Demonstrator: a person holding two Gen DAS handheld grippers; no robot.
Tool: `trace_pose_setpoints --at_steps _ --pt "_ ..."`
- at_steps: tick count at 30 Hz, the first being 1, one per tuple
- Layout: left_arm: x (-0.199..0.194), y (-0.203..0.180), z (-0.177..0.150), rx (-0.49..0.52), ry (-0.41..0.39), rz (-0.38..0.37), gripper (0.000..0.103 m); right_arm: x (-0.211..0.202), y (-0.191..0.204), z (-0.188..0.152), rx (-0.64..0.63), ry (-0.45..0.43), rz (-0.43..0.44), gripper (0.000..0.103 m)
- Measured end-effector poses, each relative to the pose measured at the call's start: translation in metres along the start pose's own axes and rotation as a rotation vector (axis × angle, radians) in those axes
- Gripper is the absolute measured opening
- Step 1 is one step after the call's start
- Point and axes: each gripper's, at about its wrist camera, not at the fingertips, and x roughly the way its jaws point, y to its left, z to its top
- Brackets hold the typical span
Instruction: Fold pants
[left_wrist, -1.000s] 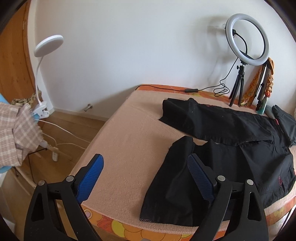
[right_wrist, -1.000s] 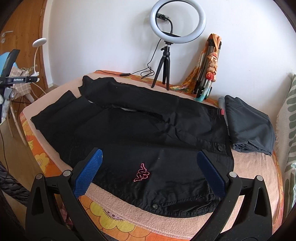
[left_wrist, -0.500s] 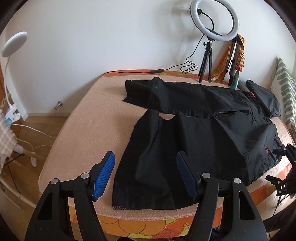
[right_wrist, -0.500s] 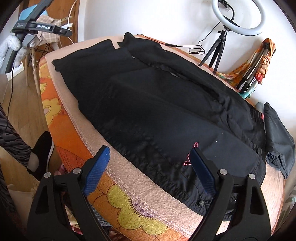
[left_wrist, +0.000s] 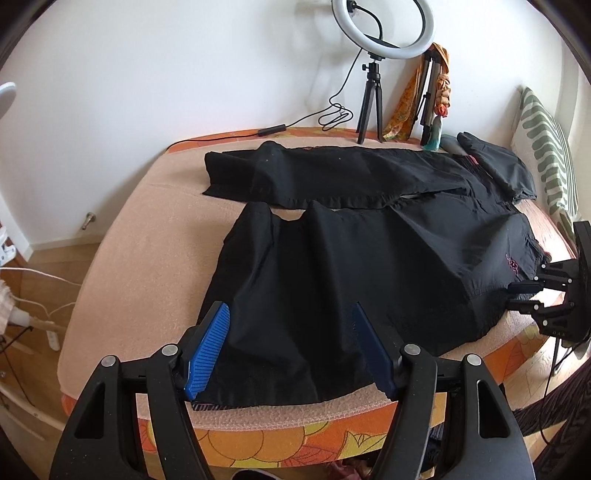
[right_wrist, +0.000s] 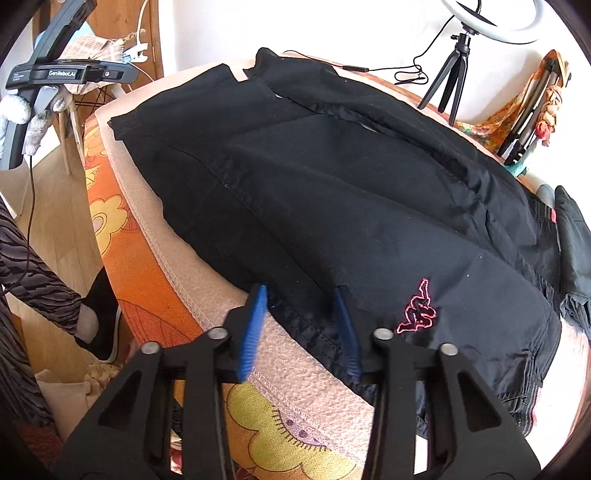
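Black pants (left_wrist: 351, 254) lie flat across the peach blanket (left_wrist: 147, 240), legs to the left, waist to the right. My left gripper (left_wrist: 291, 350) stands open over the near leg's hem, one blue pad at each side of the cloth, not pinching it. My right gripper (right_wrist: 301, 321) sits low at the near side seam (right_wrist: 310, 325), left of the pink logo (right_wrist: 417, 310). Its jaws are closing, with the pants' edge lying flat between them and a gap still showing. In the left wrist view the right gripper (left_wrist: 517, 295) shows at the right edge, by the waist.
A ring light on a tripod (left_wrist: 369, 107) and its cable (left_wrist: 273, 130) stand at the bed's far edge. A folded dark garment (left_wrist: 495, 166) and a striped pillow (left_wrist: 543, 147) lie at the far right. A person's patterned leg (right_wrist: 29, 266) and shoe (right_wrist: 99, 317) are beside the orange bed edge (left_wrist: 258, 443).
Both grippers have sunk toward the bed's near edge. The left one swung over the near leg's hem and narrowed a little. The right one's jaws went from wide to narrow around the side seam.
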Motion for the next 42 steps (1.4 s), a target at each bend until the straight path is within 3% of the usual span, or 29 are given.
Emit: trace_pose_setpoints --at_steps 2,4,12,17,22,26,29,32,34,36,42 --pt "0.002 -0.006 -0.002 0.032 0.008 -0.012 0.069 0.000 0.000 0.004 0.001 0.003 -0.013 0.012" --pt "0.003 -0.014 -0.005 0.069 0.014 -0.021 0.069 -0.002 0.000 0.008 -0.001 -0.004 -0.028 0.008" --pt "0.010 -0.053 -0.017 0.210 0.062 -0.121 0.069 -0.025 -0.016 0.033 0.052 -0.106 -0.074 0.006" --pt "0.018 -0.082 -0.025 0.311 0.083 -0.120 0.069 -0.039 -0.030 0.047 0.096 -0.146 -0.078 0.006" --pt "0.029 -0.100 -0.031 0.333 0.109 -0.142 0.069 -0.050 -0.041 0.055 0.132 -0.178 -0.077 0.006" --pt "0.037 -0.107 -0.033 0.386 0.095 -0.010 0.069 -0.056 -0.044 0.056 0.147 -0.194 -0.072 0.006" --pt "0.042 -0.093 -0.027 0.355 0.091 0.042 0.056 -0.062 -0.044 0.055 0.152 -0.206 -0.073 0.006" --pt "0.042 -0.071 -0.021 0.272 0.073 -0.030 0.041 -0.069 -0.043 0.054 0.154 -0.220 -0.075 0.006" --pt "0.040 -0.060 -0.016 0.242 0.054 -0.074 0.020 -0.073 -0.041 0.054 0.153 -0.226 -0.077 0.006" --pt "0.034 -0.055 -0.011 0.232 0.027 -0.069 0.013 -0.078 -0.038 0.055 0.141 -0.235 -0.096 0.005" --pt "0.000 -0.042 0.018 0.210 -0.122 -0.068 0.005 -0.104 -0.029 0.069 0.117 -0.305 -0.167 0.005"
